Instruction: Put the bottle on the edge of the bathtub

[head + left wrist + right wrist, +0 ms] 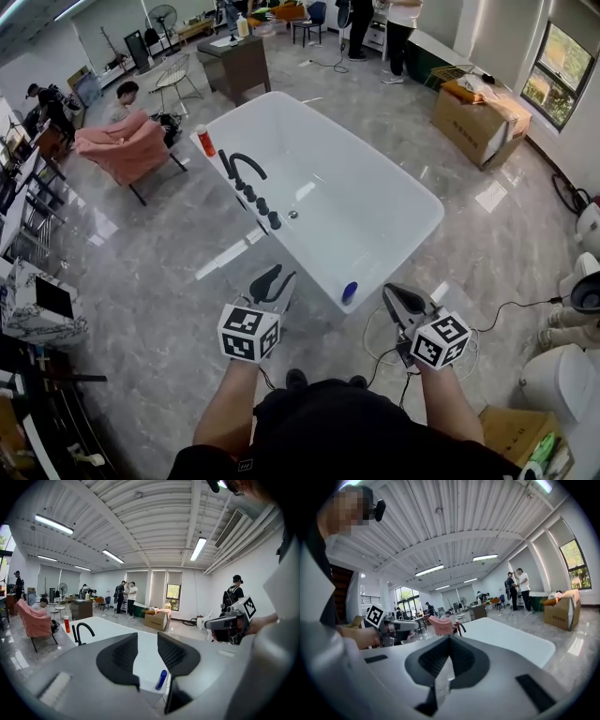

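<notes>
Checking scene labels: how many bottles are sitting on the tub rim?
2. A blue bottle sits on the bathtub rim at the near corner. A red bottle stands upright at the far-left corner, beyond the black faucet. None can be seen inside the tub.

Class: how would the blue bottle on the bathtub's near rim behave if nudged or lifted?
The blue bottle looks slim and rounded, so a nudge would probably roll it. The bathtub rim under it is glossy, so it may slide. Small, so likely light.

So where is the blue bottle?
Head view: the blue bottle sits on the bathtub's near corner, between and just beyond the left gripper and right gripper.
</notes>
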Action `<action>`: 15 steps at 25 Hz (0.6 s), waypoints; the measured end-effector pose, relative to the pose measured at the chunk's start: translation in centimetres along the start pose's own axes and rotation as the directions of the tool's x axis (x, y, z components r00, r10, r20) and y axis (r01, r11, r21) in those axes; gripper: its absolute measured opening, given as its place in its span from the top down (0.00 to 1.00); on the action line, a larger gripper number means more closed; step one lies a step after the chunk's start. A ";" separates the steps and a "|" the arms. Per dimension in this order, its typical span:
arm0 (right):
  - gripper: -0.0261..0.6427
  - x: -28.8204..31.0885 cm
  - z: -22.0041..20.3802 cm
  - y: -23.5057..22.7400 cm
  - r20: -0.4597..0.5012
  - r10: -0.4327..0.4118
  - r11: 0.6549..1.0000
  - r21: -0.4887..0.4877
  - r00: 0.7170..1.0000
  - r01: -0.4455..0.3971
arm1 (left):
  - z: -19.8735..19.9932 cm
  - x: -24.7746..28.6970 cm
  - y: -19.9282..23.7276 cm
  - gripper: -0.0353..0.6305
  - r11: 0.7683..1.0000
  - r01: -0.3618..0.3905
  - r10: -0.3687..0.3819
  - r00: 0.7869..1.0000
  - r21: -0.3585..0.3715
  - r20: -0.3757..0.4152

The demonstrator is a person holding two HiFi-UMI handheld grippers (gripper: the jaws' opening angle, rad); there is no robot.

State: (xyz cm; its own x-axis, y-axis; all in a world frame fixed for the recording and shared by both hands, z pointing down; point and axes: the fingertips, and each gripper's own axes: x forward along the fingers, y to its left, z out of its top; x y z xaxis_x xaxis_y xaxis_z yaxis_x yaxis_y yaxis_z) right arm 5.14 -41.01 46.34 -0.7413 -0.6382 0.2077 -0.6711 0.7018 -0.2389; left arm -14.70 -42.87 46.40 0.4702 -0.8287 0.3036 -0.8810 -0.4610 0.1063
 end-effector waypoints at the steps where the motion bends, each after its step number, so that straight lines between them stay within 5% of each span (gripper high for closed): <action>1: 0.94 -0.1 0.5 0.3 0.007 -0.003 1.000 -0.027 1.000 0.003 | 0.5 -0.3 0.5 0.74 1.000 -0.005 0.006 1.000 -0.011 0.016; 7: 0.94 -0.1 2.4 1.5 0.036 -0.001 0.996 -0.094 0.999 0.005 | 2.6 -1.4 2.0 0.79 0.999 -0.019 0.021 0.997 -0.034 0.075; 15: 0.94 -0.6 2.0 1.7 0.039 0.001 0.997 -0.078 0.999 0.002 | 1.6 -1.4 1.0 0.81 0.999 -0.013 0.014 0.998 -0.029 0.054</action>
State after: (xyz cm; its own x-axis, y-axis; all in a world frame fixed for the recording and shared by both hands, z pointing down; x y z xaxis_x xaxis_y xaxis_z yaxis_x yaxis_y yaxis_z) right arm 4.44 -40.09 43.95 -0.7413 -0.6490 0.1707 -0.6709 0.7232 -0.1639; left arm -16.18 -42.65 44.52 0.4595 -0.8512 0.2535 -0.8882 -0.4408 0.1300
